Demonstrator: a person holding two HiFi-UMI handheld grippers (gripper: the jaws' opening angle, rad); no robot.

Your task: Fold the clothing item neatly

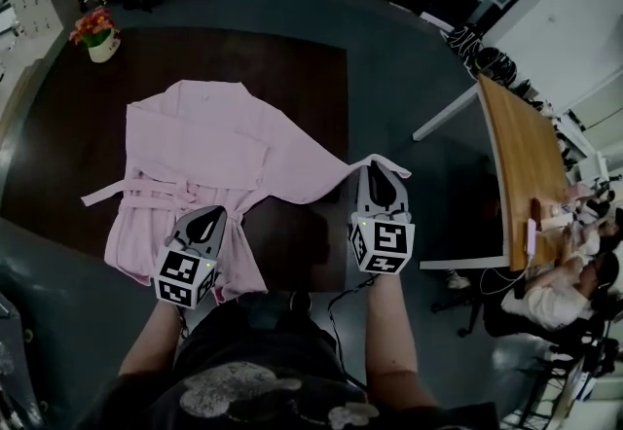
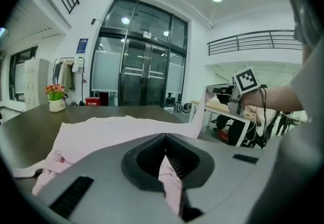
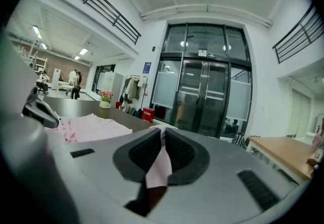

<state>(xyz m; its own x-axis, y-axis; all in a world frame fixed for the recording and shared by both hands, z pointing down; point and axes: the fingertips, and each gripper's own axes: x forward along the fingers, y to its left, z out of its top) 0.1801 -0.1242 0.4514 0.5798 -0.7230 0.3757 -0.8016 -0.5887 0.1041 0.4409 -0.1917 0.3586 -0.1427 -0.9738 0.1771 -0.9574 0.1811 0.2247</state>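
Pink soft-fabric robe with a tied belt (image 1: 200, 141) lies spread on the dark brown wooden table (image 1: 58, 156), one sleeve drawn out past the table's right edge. The left gripper (image 1: 216, 218) is clamped on the hem toward the table's near edge, and the right gripper (image 1: 375, 171) is clamped on the sleeve's end. This looks like the sleeve fold: next, carry that end back over the robe's body, with the hem held steady
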